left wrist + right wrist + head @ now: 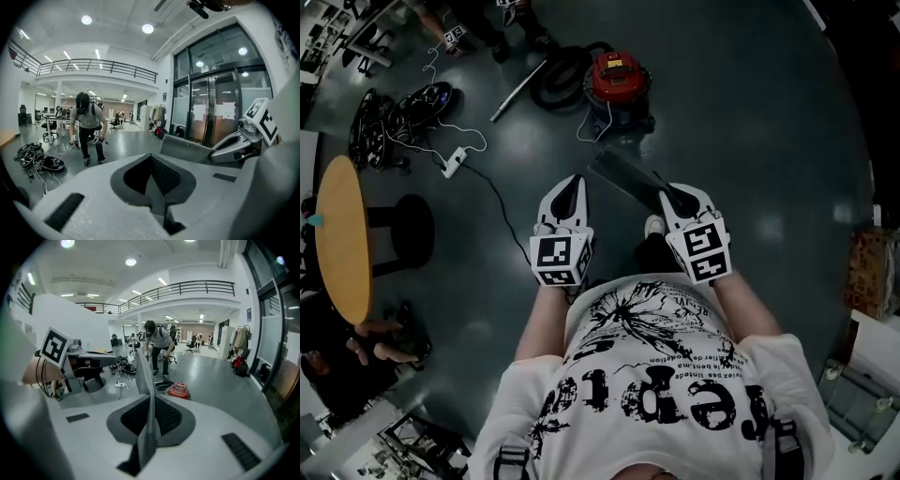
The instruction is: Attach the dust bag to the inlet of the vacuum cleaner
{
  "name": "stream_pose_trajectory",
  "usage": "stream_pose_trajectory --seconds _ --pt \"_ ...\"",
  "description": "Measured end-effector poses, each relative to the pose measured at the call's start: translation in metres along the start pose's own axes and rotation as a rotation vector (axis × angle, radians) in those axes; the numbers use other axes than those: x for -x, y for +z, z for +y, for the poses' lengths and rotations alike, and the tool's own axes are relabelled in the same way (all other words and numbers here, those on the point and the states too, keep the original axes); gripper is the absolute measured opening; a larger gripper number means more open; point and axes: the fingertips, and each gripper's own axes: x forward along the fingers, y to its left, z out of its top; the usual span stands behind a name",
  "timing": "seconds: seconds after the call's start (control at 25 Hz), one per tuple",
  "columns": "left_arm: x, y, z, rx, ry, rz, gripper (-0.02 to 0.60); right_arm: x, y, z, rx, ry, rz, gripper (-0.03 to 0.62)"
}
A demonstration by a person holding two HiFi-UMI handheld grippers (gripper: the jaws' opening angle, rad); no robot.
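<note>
The red vacuum cleaner (617, 80) stands on the dark floor (750, 141) ahead of us, with its black hose (561, 77) coiled just beside it. We cannot make out its inlet from here. The dust bag (623, 176), a flat grey sheet, hangs in the air on our side of the vacuum cleaner, well apart from it, so nothing is attached yet.

Our right gripper (667, 194) pinches the bag's near edge, jaws closed on the sheet. The bag's far end points toward the vacuum cleaner, which we judge leaves that end free to meet the inlet.

Our left gripper (573, 181) is as far from the vacuum cleaner as the right, on the hose side. Its jaws are pressed together on nothing. We judge it is kept free to steady the vacuum cleaner or to guide the bag.
</note>
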Motion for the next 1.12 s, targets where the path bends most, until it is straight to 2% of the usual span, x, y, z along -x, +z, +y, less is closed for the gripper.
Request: stream_pose_trajectory --seconds 0.28,0.4,0.6,0.76,1.12 --pt "-0.117 -0.002 -0.014 0.040 0.012 0.035 0.003 -0.062 -0.005 -0.111 0.062 0.026 0.066 0.021" --pt "-0.150 -0.006 -0.014 0.051 0.001 0.061 0.003 -0.086 -0.010 -0.140 0.089 0.030 0.119 0.021" --pt "-0.203 -0.031 0.005 0.069 -0.023 0.117 0.003 -0.135 -0.023 -0.167 0.114 0.046 0.193 0.021" --pt "-0.256 -0.063 0.031 0.072 -0.042 0.147 0.003 -0.189 -0.050 -0.179 0.151 0.087 0.233 0.021" --pt "-0.389 -0.137 0.076 0.028 -0.137 0.140 0.003 -0.305 -0.108 -0.199 0.223 0.170 0.263 0.021"
